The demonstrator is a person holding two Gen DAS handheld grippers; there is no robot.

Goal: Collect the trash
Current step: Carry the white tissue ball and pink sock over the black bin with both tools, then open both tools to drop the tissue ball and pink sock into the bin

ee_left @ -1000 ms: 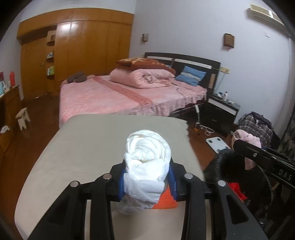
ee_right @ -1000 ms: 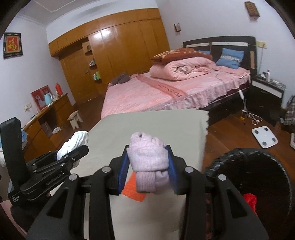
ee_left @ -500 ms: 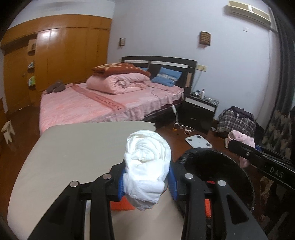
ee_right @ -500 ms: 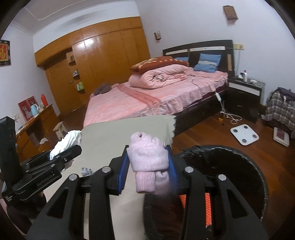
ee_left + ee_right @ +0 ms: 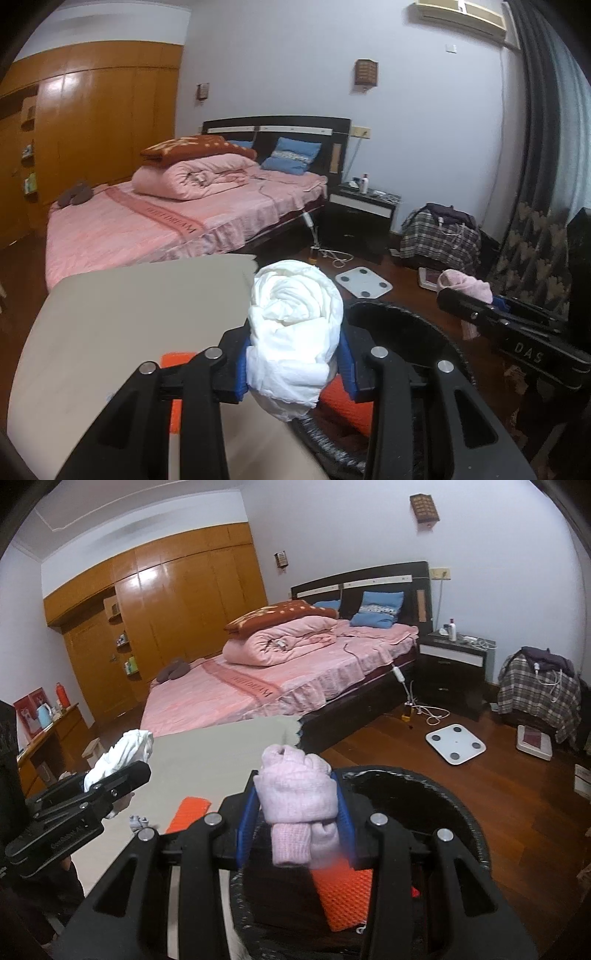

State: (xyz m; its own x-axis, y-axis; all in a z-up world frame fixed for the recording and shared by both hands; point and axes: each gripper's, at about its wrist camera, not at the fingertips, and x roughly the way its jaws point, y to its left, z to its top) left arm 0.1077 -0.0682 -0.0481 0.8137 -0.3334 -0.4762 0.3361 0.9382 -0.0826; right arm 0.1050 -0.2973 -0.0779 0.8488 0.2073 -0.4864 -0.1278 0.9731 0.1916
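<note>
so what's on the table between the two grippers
In the right wrist view, an orange pad and a small grey scrap lie on the table between them.

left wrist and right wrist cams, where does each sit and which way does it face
Left wrist: on the left claw, looking along its fingers over the white bundle toward the bed; right claw at the right edge.
Right wrist: on the right claw, over the pink bundle and black bin; left claw at left.
Shared: bed, bin, grey table.
</note>
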